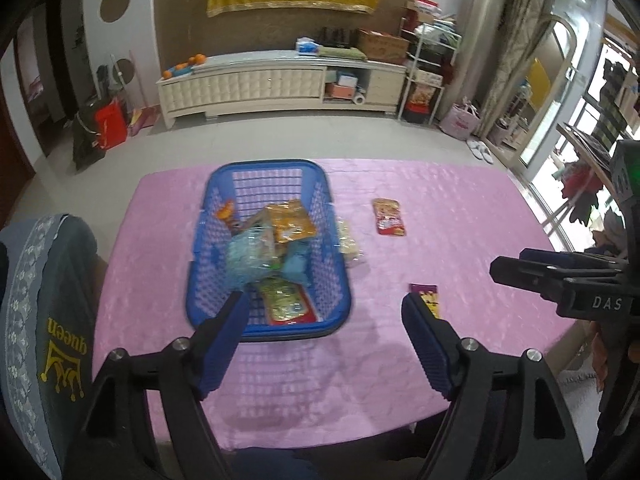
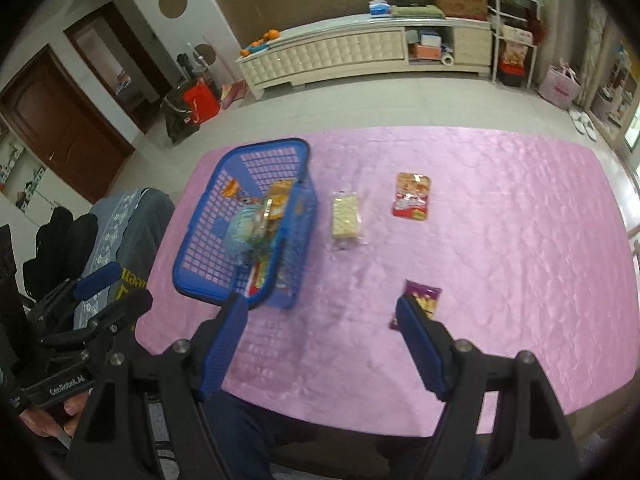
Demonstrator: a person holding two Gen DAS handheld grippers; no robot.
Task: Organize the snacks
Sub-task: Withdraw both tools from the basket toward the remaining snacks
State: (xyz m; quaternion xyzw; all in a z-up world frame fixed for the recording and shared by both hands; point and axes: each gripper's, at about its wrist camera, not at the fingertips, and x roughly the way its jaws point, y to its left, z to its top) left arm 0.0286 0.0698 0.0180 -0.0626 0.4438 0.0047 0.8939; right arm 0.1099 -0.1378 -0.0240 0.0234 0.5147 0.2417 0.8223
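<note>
The blue basket (image 1: 268, 248) holds several snack packets, just ahead of the left gripper (image 1: 324, 312), whose jaws are spread and empty. The right gripper (image 2: 322, 316), also spread and empty, hovers just before the purple snack packet (image 2: 424, 298); cracker pack (image 2: 346, 216) and red packet (image 2: 412, 196) lie farther on the pink surface (image 2: 500, 240).

The table (image 2: 480, 260) wears a shiny pink cloth with a bumpy pattern. The basket (image 2: 208, 216) is bright blue with a grid of little holes. Inside it are orange, yellow, light blue and red snack bags (image 1: 276, 248). On the cloth lie a red and white packet (image 2: 413, 196), a pale yellow cracker pack (image 2: 346, 216) in clear wrap, and a purple bag (image 2: 420, 300) with yellow on it. Both tongs (image 1: 324, 328) (image 2: 322, 328) are black with blue ridged pads. The grey chair cover (image 1: 36, 320) has a flowery white band and a yellow crown.
</note>
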